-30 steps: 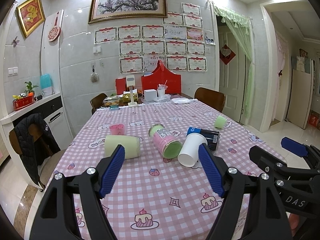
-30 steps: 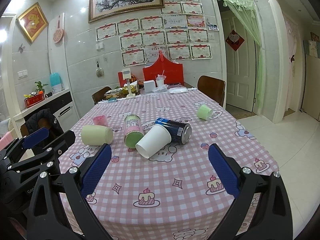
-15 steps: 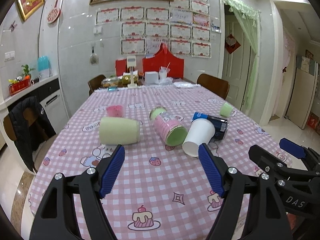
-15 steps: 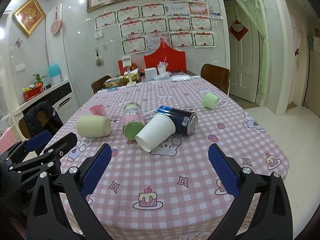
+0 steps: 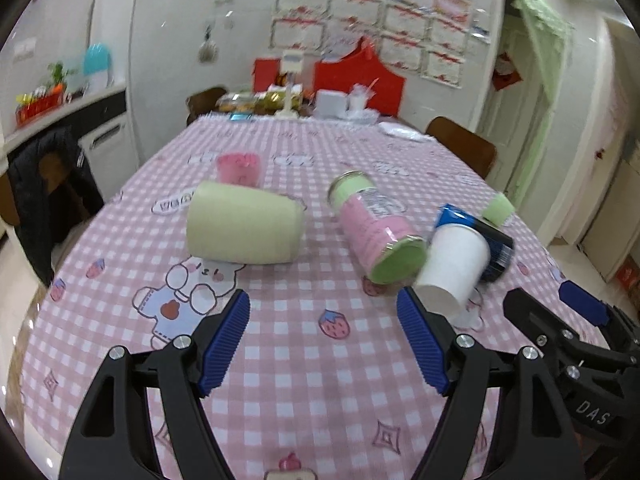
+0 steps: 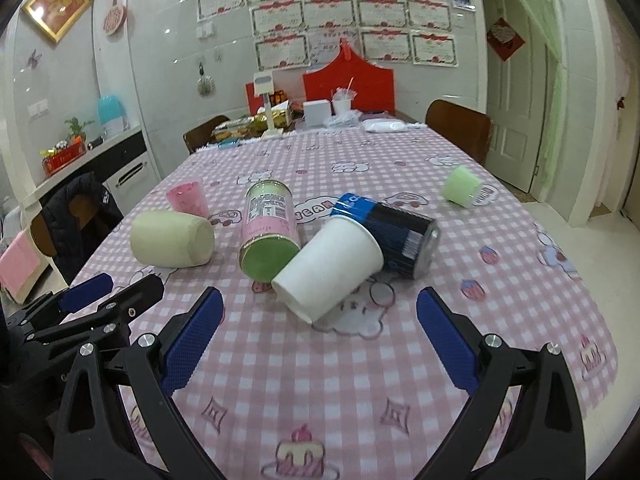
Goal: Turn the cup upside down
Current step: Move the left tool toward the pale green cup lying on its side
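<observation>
Jaws of both the left gripper (image 5: 323,336) and right gripper (image 6: 318,334) stand apart, holding nothing. Around the lying white cup (image 6: 330,270): two cans touching it, three other cups farther off.

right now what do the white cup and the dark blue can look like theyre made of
White cup: probably paper, going by its matte white wall and rolled rim. Dark blue can: likely metal, with a glossy printed wrap and a silvery end rim.

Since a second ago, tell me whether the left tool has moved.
Yes. The left tool has moved forward and tipped down: the pale green cup looms larger, and the wall certificates sit nearer the top edge.
</observation>
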Available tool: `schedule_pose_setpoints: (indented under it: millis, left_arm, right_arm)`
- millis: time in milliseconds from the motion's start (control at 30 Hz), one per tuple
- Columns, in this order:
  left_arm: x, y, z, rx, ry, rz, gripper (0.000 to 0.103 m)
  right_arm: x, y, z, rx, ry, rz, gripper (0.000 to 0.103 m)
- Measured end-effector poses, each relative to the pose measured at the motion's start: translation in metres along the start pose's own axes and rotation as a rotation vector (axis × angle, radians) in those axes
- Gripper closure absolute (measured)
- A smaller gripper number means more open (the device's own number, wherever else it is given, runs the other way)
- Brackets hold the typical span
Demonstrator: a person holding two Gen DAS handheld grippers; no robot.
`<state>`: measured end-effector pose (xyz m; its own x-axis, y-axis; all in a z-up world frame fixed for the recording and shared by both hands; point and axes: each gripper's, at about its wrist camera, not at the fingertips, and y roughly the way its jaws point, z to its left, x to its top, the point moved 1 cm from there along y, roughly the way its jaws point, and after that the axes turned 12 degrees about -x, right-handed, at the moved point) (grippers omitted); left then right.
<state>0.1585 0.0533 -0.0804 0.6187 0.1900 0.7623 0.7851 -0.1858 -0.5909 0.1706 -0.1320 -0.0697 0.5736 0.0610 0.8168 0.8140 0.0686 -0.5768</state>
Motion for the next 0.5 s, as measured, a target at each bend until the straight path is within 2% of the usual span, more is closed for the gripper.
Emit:
schedule_pose_setpoints:
  millis: [200,367,500]
  left_arm:
    - [0.022,0.031,0.02,0.009,-0.134,0.038,0.028]
    - [0.044,0.055,0.034,0.014,-0.29,0.052,0.028]
    - [0.057,0.071,0.042,0.067,-0.388,0.052,0.028]
  right_arm:
    - [0.033,0.039,0.006,0.082,-0.069,0.053,0.009]
    - [0.066,0.071,0.013,0.17,-0.164,0.106,0.009]
    - [0.094,0.093,0.022,0.236,-0.257,0.135,0.009]
